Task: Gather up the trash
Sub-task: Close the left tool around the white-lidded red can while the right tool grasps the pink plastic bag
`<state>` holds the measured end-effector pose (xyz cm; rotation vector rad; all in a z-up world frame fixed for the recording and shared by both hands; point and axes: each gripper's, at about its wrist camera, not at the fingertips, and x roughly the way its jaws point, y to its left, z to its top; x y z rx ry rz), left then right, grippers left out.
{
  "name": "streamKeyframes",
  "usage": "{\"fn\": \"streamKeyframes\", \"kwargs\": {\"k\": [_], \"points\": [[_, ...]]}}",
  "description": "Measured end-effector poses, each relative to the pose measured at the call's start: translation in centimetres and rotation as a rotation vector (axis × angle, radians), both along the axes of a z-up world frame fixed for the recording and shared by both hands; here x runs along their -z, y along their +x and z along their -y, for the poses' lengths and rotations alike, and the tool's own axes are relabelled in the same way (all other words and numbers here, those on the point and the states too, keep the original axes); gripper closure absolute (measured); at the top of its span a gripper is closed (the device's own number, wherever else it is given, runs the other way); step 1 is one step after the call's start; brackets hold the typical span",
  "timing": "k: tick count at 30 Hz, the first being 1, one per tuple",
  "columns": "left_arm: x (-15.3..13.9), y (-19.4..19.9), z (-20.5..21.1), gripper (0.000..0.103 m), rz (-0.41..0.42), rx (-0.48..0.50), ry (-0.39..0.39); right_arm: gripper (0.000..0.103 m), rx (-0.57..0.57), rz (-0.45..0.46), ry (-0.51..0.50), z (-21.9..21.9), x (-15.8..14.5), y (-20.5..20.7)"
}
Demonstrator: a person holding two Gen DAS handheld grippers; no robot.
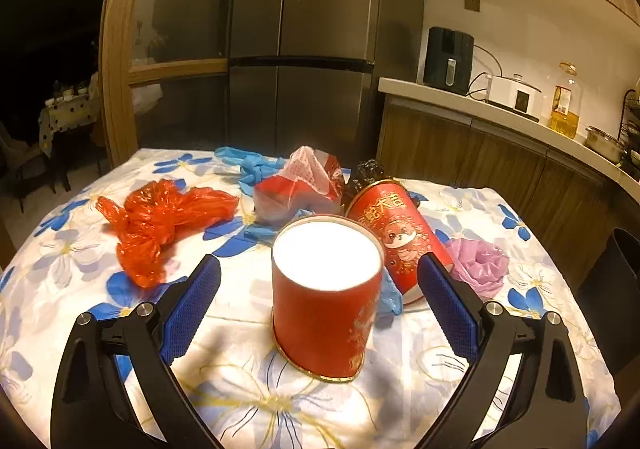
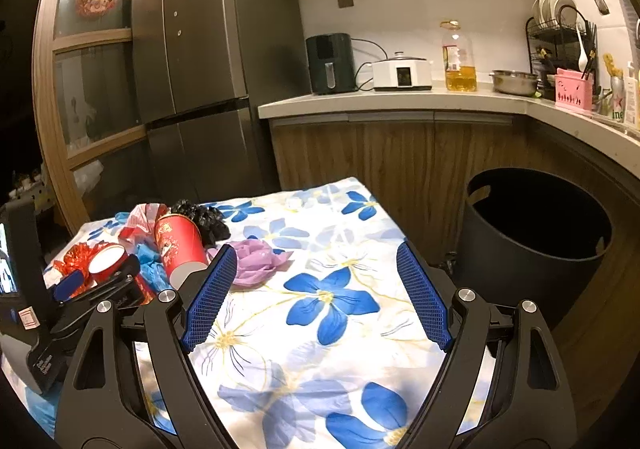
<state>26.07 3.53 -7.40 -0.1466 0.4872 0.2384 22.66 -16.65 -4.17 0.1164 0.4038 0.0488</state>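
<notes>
A red paper cup stands upright on the flowered tablecloth, between the two fingers of my open left gripper, apart from both pads. A second red tube lies on its side behind it. A red plastic bag, a red-white bag, blue gloves, a black bag and a purple bag lie around. My right gripper is open and empty over bare cloth; the purple bag lies by its left finger. The black bin stands right of the table.
The left gripper's body shows at the left of the right wrist view. A fridge and a wooden cabinet stand behind the table. A counter with an air fryer, cooker, oil bottle and dish rack runs along the right.
</notes>
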Motion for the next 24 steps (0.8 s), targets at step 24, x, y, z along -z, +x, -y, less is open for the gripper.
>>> {"fn": "streamKeyframes", "kwargs": {"k": [24], "points": [[-0.2,-1.3,-1.4,0.049,-0.008,0.028,-0.094,0.028,-0.037,-0.095,0.005,-3.5,3.5,7.9]]}}
